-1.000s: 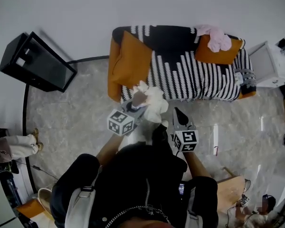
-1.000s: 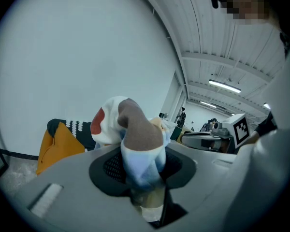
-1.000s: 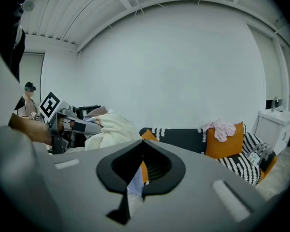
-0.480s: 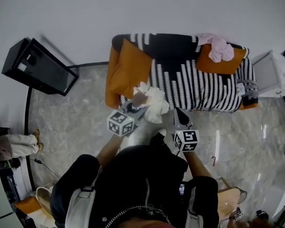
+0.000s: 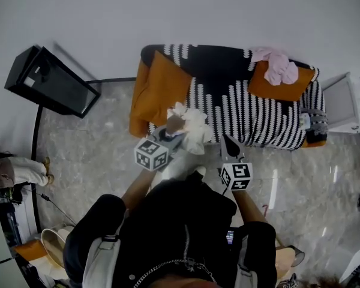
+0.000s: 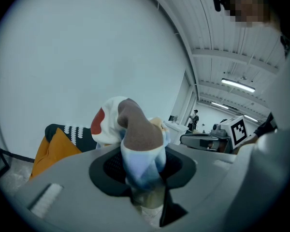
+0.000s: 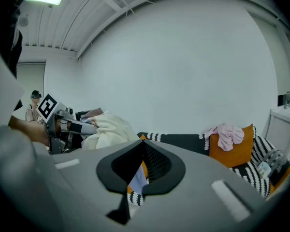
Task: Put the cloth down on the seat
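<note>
My left gripper (image 5: pixel 171 134) pinches a bunched white cloth (image 5: pixel 193 131) with brown and red patches, holding it up off every surface. Beside it, my right gripper (image 5: pixel 228 147) has its jaws drawn together on nothing. Beyond them lies the black-and-white striped sofa seat (image 5: pixel 258 116), with an orange cushion (image 5: pixel 162 87) at its left end and a pink garment (image 5: pixel 279 65) on another cushion at the far right.
</note>
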{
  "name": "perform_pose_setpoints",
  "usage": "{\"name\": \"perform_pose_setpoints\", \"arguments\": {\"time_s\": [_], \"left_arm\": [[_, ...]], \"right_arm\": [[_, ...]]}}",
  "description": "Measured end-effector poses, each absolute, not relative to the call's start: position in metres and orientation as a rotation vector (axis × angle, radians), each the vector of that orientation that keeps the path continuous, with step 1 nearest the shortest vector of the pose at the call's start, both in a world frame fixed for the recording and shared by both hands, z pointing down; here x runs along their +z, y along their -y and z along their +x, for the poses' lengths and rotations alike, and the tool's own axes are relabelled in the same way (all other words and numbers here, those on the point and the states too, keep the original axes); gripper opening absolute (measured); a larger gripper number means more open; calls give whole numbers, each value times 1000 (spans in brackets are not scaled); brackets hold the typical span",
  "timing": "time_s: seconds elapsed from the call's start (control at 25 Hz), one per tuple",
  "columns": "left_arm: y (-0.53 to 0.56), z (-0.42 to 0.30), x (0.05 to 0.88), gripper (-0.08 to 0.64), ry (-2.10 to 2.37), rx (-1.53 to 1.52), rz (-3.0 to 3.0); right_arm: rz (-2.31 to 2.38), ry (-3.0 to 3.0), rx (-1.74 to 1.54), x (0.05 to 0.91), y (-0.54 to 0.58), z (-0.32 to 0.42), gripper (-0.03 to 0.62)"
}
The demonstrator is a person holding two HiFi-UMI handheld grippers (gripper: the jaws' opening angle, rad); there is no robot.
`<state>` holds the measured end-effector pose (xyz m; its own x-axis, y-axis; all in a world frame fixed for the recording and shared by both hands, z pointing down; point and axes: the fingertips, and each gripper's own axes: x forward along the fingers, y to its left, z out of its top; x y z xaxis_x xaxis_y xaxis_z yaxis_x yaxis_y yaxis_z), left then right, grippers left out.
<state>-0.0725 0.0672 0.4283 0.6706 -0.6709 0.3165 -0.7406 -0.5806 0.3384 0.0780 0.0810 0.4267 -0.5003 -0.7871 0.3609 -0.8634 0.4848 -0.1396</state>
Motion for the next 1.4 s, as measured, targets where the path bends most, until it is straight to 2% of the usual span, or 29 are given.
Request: {"name": "perform_pose_setpoints", "arguments": {"time_s": [0.8,1.4], "left_arm": [[-21,-22,435,137,1122,224,2411],[70,0,491,137,1074,267,2352]], "right_arm": [[1412,2468,509,442,-38,144,3],[1459,2389,564,459,45,160,3]]}}
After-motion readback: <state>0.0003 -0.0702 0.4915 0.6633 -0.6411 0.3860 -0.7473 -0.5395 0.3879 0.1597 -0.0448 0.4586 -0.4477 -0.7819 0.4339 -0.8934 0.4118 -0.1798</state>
